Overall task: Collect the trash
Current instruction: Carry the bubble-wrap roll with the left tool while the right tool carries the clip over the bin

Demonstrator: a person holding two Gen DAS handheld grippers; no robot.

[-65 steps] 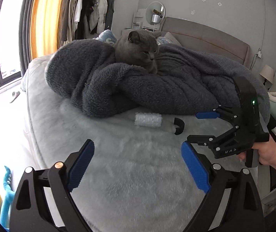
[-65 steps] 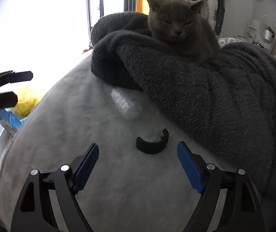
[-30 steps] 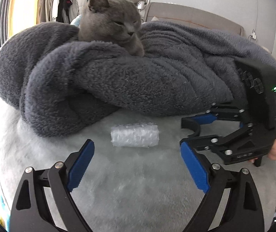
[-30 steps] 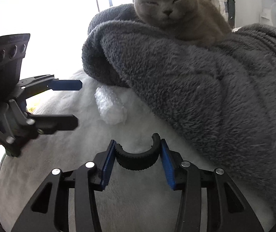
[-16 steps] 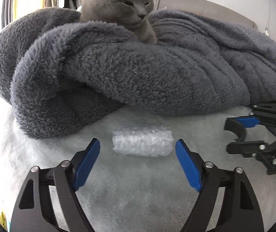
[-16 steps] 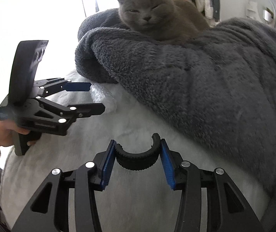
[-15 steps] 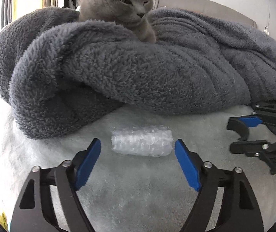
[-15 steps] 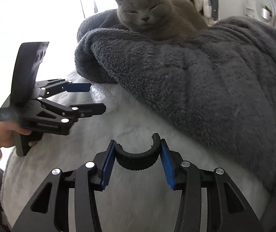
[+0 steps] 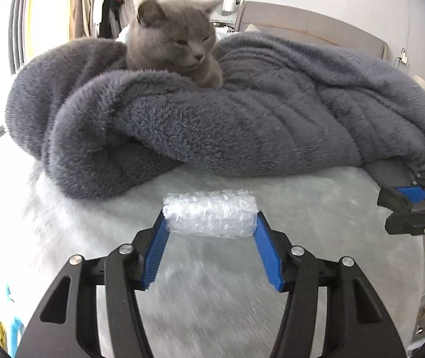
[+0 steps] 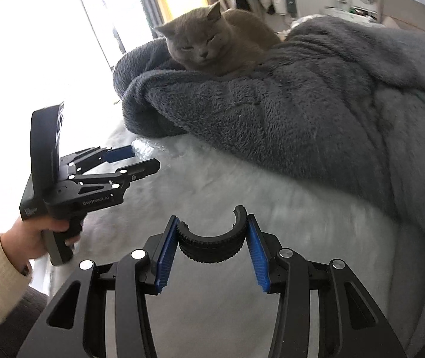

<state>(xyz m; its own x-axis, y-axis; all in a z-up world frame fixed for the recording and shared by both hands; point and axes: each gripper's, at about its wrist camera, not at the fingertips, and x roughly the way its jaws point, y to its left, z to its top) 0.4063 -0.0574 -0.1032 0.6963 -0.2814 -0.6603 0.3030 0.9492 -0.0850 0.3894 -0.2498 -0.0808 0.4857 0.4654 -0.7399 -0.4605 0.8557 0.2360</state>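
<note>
A roll of clear bubble wrap [image 9: 210,216] lies on the pale fluffy bed cover [image 9: 316,197]. My left gripper [image 9: 210,223] is shut on its two ends, blue pads pressing each side. The left gripper also shows in the right wrist view [image 10: 145,159], with the roll [image 10: 144,149] between its fingers. My right gripper [image 10: 211,237] is shut on a black ribbed C-shaped plastic piece [image 10: 211,242] and holds it above the cover. The right gripper shows at the right edge of the left wrist view [image 9: 403,208].
A grey cat [image 9: 179,50] lies on a thick dark grey fleece blanket [image 9: 242,119] heaped just behind the roll. A window is at the left. A padded headboard [image 9: 311,26] and a clothes rack stand at the back.
My left gripper has closed on the bubble wrap roll, which was lying between open fingers before. The right gripper, still holding the black piece, has drawn back to the right.
</note>
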